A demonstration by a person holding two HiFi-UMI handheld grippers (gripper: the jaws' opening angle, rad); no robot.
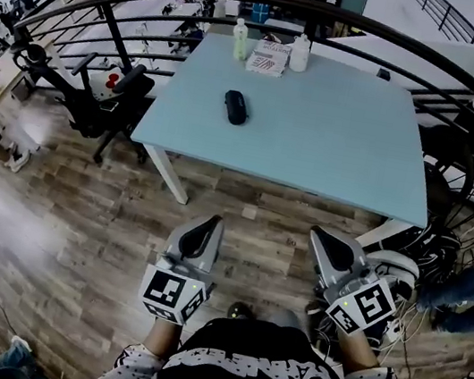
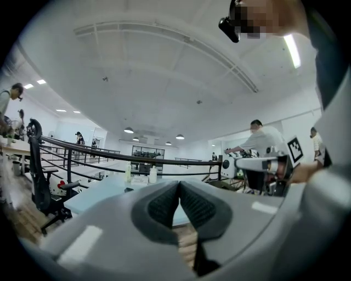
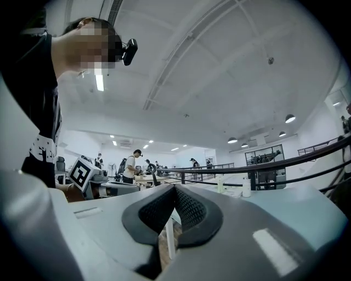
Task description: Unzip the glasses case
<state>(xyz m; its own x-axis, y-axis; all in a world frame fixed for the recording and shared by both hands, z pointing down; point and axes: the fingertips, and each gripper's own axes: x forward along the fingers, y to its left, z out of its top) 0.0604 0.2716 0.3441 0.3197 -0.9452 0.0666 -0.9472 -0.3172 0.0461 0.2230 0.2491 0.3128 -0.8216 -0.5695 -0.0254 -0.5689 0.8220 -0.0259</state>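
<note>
Pale blue and bare over most of its top, the rectangular table carries the dark, oblong, zip-round glasses case left of its middle, lying alone and well apart from the two plastic bottles and the printed packet at the far edge. From this height the zip pull cannot be made out, so which end it sits at is uncertain.

The grey left gripper and the grey right gripper are both held low over the wood-plank floor, short of the table's near edge and well apart from the case. Each points roughly level toward the table. In the left gripper view the ribbed pads meet at their tips with nothing between them, and the right gripper view shows the same: pads together, empty.

The task looks to be at its approach step, with nothing touched yet. The next move probably calls for bringing both grippers over the tabletop, opening the jaws, steadying the case body with one and finding the small pull with the other.
</note>
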